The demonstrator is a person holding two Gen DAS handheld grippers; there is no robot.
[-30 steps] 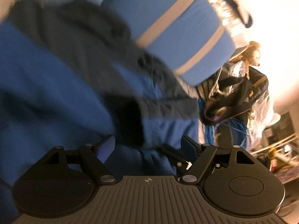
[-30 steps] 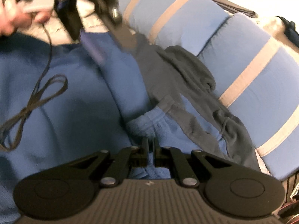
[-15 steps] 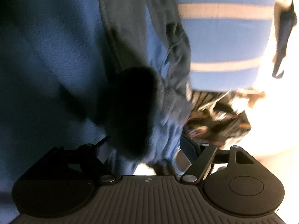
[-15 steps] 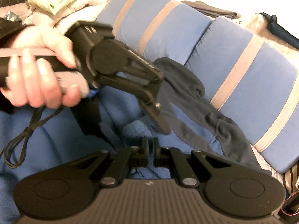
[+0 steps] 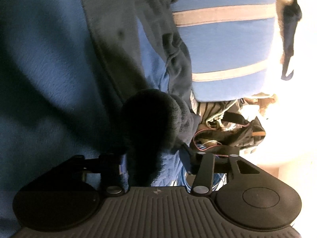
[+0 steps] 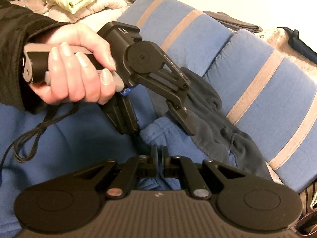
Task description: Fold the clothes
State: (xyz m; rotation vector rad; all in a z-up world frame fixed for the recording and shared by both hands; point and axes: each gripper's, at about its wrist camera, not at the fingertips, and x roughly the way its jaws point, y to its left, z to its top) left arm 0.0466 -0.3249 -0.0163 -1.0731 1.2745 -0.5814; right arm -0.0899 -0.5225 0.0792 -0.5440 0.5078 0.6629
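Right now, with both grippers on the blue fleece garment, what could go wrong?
1. The left gripper is open around a thick bunch of the blue fleece garment; closing may catch extra layers.
2. The right gripper is shut on only a small edge, which may slip.
3. The loose black cord lies on the fabric and could snag.

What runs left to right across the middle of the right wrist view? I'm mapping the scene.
Black sleeve → hand → left gripper → dark grey garment trim → blue striped cushion.
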